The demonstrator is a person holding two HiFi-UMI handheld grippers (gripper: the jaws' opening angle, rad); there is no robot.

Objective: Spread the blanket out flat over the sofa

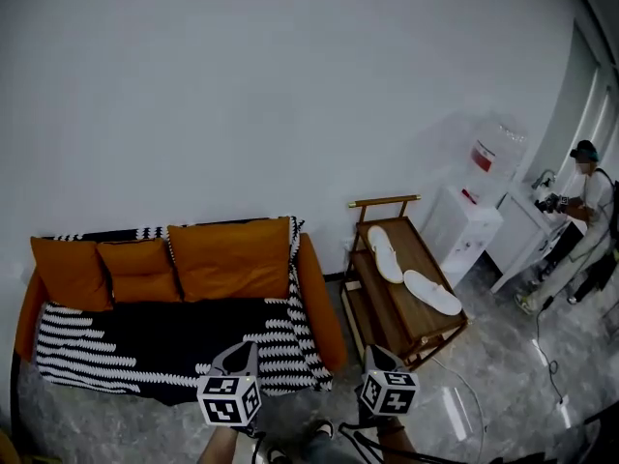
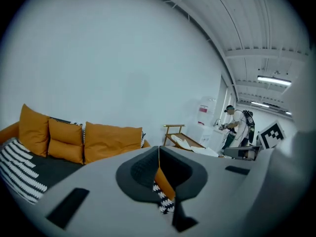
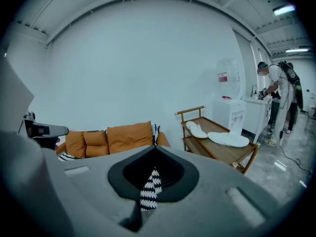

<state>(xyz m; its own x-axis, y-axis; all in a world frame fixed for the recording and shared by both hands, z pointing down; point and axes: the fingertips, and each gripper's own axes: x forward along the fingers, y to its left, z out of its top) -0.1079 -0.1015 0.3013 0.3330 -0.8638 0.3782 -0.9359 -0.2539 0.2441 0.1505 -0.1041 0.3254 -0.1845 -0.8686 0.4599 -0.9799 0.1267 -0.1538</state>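
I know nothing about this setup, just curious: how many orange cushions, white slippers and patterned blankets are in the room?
orange fabric cushions: 3
white flat slippers: 2
black-and-white patterned blanket: 1
Total: 6

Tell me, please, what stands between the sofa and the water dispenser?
A wooden cart stands between the sofa and the water dispenser, with two white slippers on its top shelf; the head view shows it.

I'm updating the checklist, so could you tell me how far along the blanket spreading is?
Done: the black-and-white patterned blanket covers the orange sofa seat and back. In hand: nothing; left gripper and right gripper are shut, empty. Left: perhaps smoothing the front edge.
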